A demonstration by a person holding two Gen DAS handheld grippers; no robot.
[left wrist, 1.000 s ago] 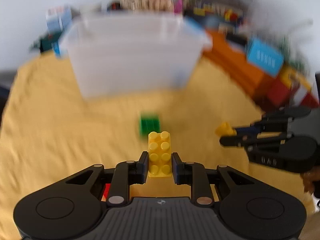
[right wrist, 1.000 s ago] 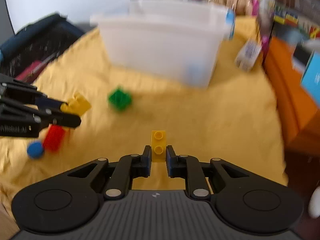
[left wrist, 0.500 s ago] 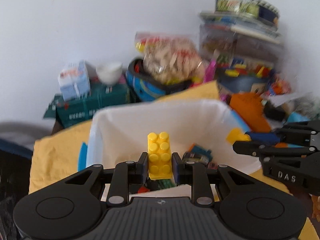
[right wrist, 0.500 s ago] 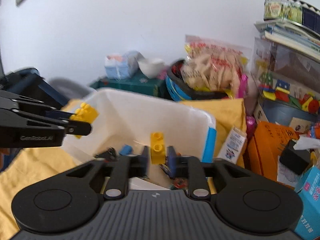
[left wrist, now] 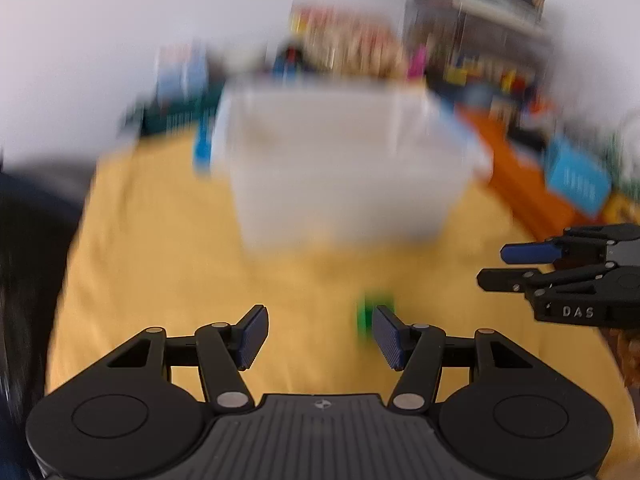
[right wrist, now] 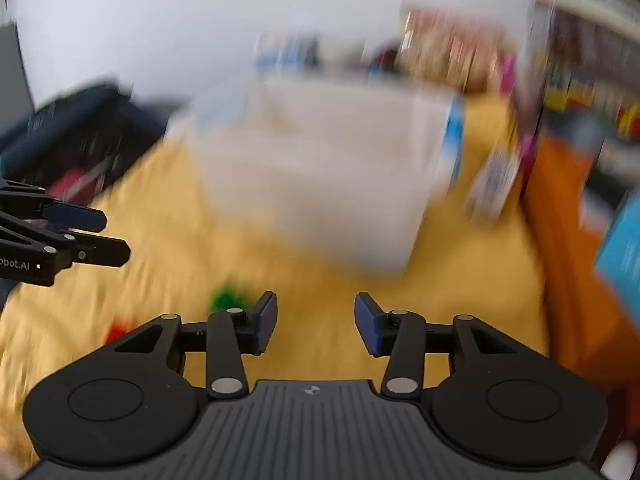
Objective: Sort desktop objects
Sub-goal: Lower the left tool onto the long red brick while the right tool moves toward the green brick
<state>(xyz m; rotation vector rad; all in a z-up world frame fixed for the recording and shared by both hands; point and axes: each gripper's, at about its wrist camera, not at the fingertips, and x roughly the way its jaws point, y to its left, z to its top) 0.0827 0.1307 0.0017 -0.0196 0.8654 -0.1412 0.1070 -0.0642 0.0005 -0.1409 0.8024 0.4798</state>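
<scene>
Between the left tongs' (left wrist: 320, 338) pads nothing is held; the jaws are opening over the yellow cloth (left wrist: 168, 280). Right tongs (right wrist: 316, 322) also released and empty, jaws narrowing slightly. Green brick (left wrist: 370, 314) lies just beyond the left tongs' right pad, near side of the white bin (left wrist: 344, 176); a red piece (right wrist: 118, 330) sits further left. Next pick, by judgement: centre over the green brick, straddle its flat sides, close squarely. Half a second ago both tongs held yellow bricks above the bin; now both are gone, presumably dropped in.
</scene>
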